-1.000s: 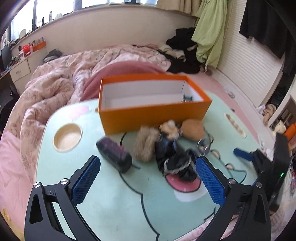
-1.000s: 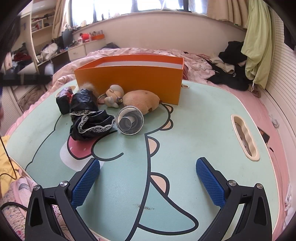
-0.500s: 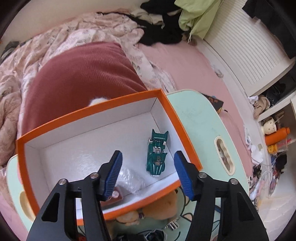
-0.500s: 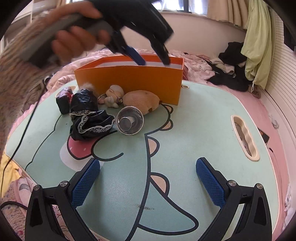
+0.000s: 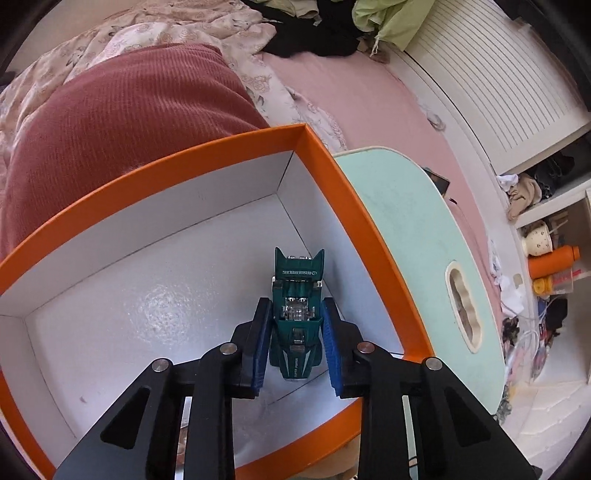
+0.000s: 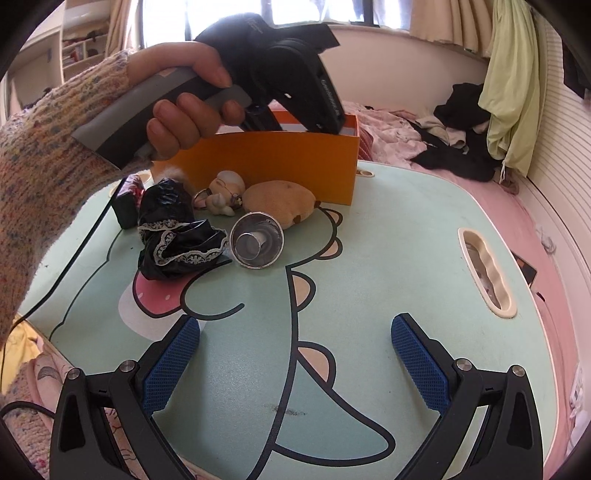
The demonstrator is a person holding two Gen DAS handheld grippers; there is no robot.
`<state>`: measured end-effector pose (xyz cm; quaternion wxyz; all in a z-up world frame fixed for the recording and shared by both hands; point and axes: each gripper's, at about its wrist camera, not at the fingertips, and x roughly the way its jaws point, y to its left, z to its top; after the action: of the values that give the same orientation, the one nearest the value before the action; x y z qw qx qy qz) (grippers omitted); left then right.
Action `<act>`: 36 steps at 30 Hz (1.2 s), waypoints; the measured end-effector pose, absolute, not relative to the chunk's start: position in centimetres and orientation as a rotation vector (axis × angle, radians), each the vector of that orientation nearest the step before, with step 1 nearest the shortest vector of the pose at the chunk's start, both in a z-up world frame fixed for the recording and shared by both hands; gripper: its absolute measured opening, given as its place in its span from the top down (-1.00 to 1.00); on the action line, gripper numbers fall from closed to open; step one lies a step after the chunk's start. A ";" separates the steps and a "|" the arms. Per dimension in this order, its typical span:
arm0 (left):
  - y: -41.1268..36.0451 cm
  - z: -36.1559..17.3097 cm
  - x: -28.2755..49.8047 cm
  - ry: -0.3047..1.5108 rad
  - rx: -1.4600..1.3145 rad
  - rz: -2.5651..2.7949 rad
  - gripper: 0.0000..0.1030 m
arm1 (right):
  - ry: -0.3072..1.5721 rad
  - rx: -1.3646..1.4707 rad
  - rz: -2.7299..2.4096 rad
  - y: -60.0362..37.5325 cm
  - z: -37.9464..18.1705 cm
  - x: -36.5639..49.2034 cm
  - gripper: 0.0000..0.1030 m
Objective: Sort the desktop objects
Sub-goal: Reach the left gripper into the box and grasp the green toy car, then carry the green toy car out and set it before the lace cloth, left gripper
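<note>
- L gripper (image 5: 295,332) reaches down into the orange box (image 5: 347,192); jaws closing, blue pads (image 5: 258,350) tight against both flanks of the green toy car (image 5: 297,317) — clamped on it.
- Car sits lengthwise between the pads, tail fins pointing away past the fingertips, nose toward the wrist. It's in the box's R end, just beside the R wall; can't tell if the wheels touch the white floor.
- Rest of box floor to the L of the jaws: bare white; something clear shows at the near wall under the L finger arm, too hidden to tell.
- R-wrist view: a hand (image 6: 184,110) in a speckled knit sleeve (image 6: 48,155) grips the L gripper's handle, fingertips down behind the box's front wall.
- R gripper (image 6: 295,365) hangs over the mint cartoon table (image 6: 406,229), jaws spread wide, nothing between the pads.
- Ahead of the R gripper, L of centre, near the box front: metal cup (image 6: 256,240) on its side w/ mouth facing the cam, black lace cloth (image 6: 177,236) touching its L, tan plush (image 6: 282,199) just behind the cup, small pale figurine (image 6: 223,192), dark block (image 6: 127,201) furthest L.
- Beyond the box: red cushion (image 5: 122,118), floral bedding (image 5: 155,33).
</note>
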<state>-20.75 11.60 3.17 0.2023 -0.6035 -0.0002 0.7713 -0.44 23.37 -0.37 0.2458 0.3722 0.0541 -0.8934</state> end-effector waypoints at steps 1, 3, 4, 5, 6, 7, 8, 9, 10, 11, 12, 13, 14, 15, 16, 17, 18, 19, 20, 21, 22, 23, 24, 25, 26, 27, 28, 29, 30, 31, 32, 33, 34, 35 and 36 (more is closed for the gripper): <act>11.0 3.8 -20.7 -0.009 -1.660 2.179 0.47 | 0.147 1.016 -2.437 23.4 -0.4 -0.4 -1.00; 9.6 5.6 -20.4 -0.076 -1.587 2.204 0.47 | 0.146 1.015 -2.437 23.3 -0.4 -0.4 -1.00; 8.9 6.7 -20.0 -0.108 -1.548 2.215 0.47 | 0.147 1.015 -2.437 23.4 -0.4 -0.4 -1.00; 8.1 8.3 -19.4 -0.134 -1.499 2.232 0.47 | 0.147 1.016 -2.437 23.4 -0.4 -0.4 -1.00; 7.4 9.7 -18.6 -0.150 -1.450 2.251 0.46 | 0.147 1.016 -2.437 23.4 -0.4 -0.4 -1.00; 6.7 11.2 -17.7 -0.159 -1.401 2.270 0.46 | 0.146 1.016 -2.437 23.4 -0.4 -0.4 -1.00; 6.2 12.5 -16.6 -0.160 -1.355 2.288 0.46 | 0.146 1.015 -2.437 23.4 -0.4 -0.4 -1.00; 5.7 13.4 -15.6 -0.159 -1.318 2.301 0.46 | 0.146 1.015 -2.437 23.4 -0.4 -0.4 -1.00; 5.0 14.4 -14.1 -0.158 -1.278 2.317 0.46 | 0.146 1.015 -2.437 23.4 -0.4 -0.4 -1.00; 4.3 15.1 -12.6 -0.152 -1.249 2.330 0.46 | 0.146 1.015 -2.437 23.4 -0.3 -0.4 -1.00; 3.8 15.3 -11.5 -0.144 -1.229 2.341 0.46 | 0.145 1.015 -2.436 23.4 -0.3 -0.4 -1.00; 3.1 15.5 -10.1 -0.138 -1.215 2.354 0.46 | 0.145 1.014 -2.436 23.4 -0.3 -0.4 -1.00; 2.5 15.3 -8.3 -0.125 -1.208 2.366 0.46 | 0.145 1.014 -2.436 23.4 -0.3 -0.4 -1.00; 2.4 14.8 -6.9 -0.115 -1.210 2.369 0.46 | 0.145 1.014 -2.436 23.4 -0.3 -0.4 -1.00; 2.3 14.0 -5.6 -0.105 -1.223 2.360 0.46 | 0.146 1.014 -2.436 23.4 -0.3 -0.4 -1.00; 2.1 13.0 -4.3 -0.105 -1.246 2.341 0.46 | 0.146 1.014 -2.436 23.5 -0.3 -0.5 -1.00; 1.7 11.8 -3.2 -0.107 -1.277 2.318 0.46 | 0.146 1.014 -2.436 23.4 -0.3 -0.5 -1.00; 1.5 10.6 -2.2 -0.105 -1.305 2.296 0.46 | 0.146 1.014 -2.436 23.5 -0.3 -0.5 -1.00; 1.3 9.3 -1.3 -0.109 -1.335 2.280 0.46 | 0.146 1.014 -2.436 23.5 -0.3 -0.5 -1.00; 1.1 8.0 -0.6 -0.120 -1.371 2.274 0.46 | 0.146 1.014 -2.436 23.5 -0.3 -0.5 -1.00; 0.9 6.8 -0.1 -0.138 -1.412 2.274 0.46 | 0.145 1.014 -2.436 23.5 -0.3 -0.5 -1.00; 0.7 5.7 0.2 -0.150 -1.448 2.283 0.46 | 0.145 1.015 -2.436 23.6 -0.3 -0.4 -1.00; 0.5 4.8 0.5 -0.158 -1.467 2.303 0.46 | 0.145 1.014 -2.436 23.5 -0.3 -0.4 -1.00; 0.5 4.1 0.5 -0.154 -1.478 2.331 0.46 | 0.145 1.014 -2.436 23.6 -0.3 -0.4 -1.00; 0.5 3.6 0.4 -0.145 -1.478 2.357 0.46 | 0.145 1.014 -2.436 23.6 -0.3 -0.5 -1.00; 0.7 3.2 0.3 -0.142 -1.473 2.385 0.45 | 0.145 1.014 -2.435 23.6 -0.3 -0.4 -1.00; 0.9 3.0 0.3 -0.143 -1.462 2.410 0.43 | 0.144 1.014 -2.435 23.6 -0.3 -0.4 -1.00; 1.0 2.9 0.4 -0.148 -1.458 2.425 0.40 | 0.143 1.014 -2.435 23.6 -0.3 -0.4 -1.00; 1.2 2.9 0.3 -0.156 -1.451 2.437 0.33 | 0.143 1.014 -2.435 23.6 -0.3 -0.4 -1.00; 1.3 3.0 0.4 -0.161 -1.436 2.451 0.28 | 0.144 1.013 -2.435 23.6 -0.3 -0.4 -1.00; 1.4 3.3 0.6 -0.162 -1.411 2.468 0.25 | 0.144 1.013 -2.435 23.6 -0.3 -0.4 -1.00; 1.5 3.6 1.0 -0.155 -1.374 2.492 0.17 | 0.144 1.013 -2.435 23.6 -0.3 -0.4 -1.00; 1.4 3.8 1.5 -0.142 -1.342 2.516 -0.04 | 0.144 1.013 -2.435 23.6 -0.3 -0.5 -1.00; 1.4 4.2 2.3 -0.113 -1.303 2.555 -0.19 | 0.144 1.013 -2.435 23.6 -0.3 -0.5 -1.00; 1.5 4.4 2.9 -0.079 -1.273 2.595 -0.49 | 0.144 1.013 -2.435 23.6 -0.3 -0.5 -1.00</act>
<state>2.92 1.49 4.36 0.1246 -0.4368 -0.0270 0.8905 -0.46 23.60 -0.27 0.2476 0.3717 0.0528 -0.8932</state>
